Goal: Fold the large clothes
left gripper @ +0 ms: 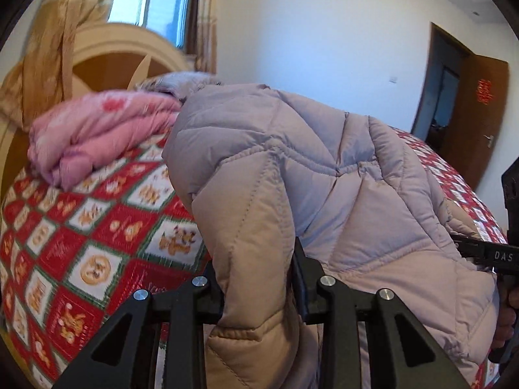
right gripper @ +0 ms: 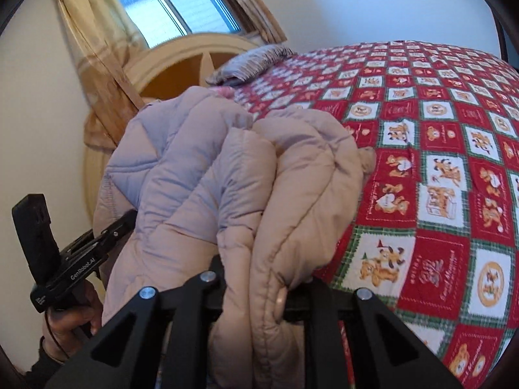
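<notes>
Nearby: pink quilt (left gripper: 97, 129) | pillow (right gripper: 249, 61) | headboard (right gripper: 181, 61) beyond jacket (left gripper: 324, 178)

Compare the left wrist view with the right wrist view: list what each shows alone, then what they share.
Left wrist only: a folded pink quilt and an open brown door. Right wrist only: a striped grey pillow near the headboard. Both: the puffy quilted coat clamped in the left gripper and the right gripper, the red checked bedspread, and the window.
</notes>
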{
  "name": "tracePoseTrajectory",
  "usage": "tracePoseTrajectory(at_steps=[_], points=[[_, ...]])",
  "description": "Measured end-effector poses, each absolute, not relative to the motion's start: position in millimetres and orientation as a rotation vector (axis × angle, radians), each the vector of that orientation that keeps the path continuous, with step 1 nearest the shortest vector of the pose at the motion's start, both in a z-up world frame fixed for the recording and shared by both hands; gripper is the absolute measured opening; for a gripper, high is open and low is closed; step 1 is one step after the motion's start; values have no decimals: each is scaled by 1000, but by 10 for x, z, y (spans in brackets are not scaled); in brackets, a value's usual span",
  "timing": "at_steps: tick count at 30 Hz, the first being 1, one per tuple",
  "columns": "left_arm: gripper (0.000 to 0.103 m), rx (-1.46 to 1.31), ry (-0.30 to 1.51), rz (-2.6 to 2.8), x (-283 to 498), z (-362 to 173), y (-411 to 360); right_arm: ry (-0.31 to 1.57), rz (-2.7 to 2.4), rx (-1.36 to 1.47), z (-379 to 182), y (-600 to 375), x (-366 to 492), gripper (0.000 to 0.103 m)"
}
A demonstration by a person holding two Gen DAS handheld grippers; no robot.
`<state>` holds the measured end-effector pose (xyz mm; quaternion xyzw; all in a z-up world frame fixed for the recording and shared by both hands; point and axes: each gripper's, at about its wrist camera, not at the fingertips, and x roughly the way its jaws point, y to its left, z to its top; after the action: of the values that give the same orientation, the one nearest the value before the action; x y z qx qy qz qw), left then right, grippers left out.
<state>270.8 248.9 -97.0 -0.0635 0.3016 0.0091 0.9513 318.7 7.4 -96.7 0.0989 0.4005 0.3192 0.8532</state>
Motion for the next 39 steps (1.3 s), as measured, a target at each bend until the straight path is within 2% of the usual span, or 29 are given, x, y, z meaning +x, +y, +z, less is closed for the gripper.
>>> tracePoseTrajectory(at_steps=[1, 3, 4, 6, 8, 10, 12, 18, 39], points=[[40, -127, 617, 41, 2750, -1035, 2529, 856, 658, 196, -1034, 134, 3241, 19], [59, -119, 630, 76, 2809, -1119, 2578, 875, 648, 192, -1108, 176, 3312, 19], [62, -116, 646, 92, 2851, -1166, 2598, 884, 644, 192, -1127, 189, 3331, 20], [76, -118, 657, 111, 2892, -1237, 2635, 900, 645, 183, -1198, 241, 3377, 22], [84, -124, 662, 131, 2909, -1298, 2686, 920, 626, 183, -1274, 263, 3396, 27], [90, -136, 665, 135, 2916, -1344, 2725, 939, 609, 201, -1376, 250, 3420, 40], [95, -157, 666, 137, 2921, -1390, 2766, 951, 584, 231, -1494, 205, 3454, 47], [102, -192, 684, 133, 2978, -1500, 2786, 941, 549, 235, -1637, 193, 3477, 55], [102, -196, 687, 151, 3055, -1611, 2711, 944, 486, 189, -1814, 184, 3554, 72]])
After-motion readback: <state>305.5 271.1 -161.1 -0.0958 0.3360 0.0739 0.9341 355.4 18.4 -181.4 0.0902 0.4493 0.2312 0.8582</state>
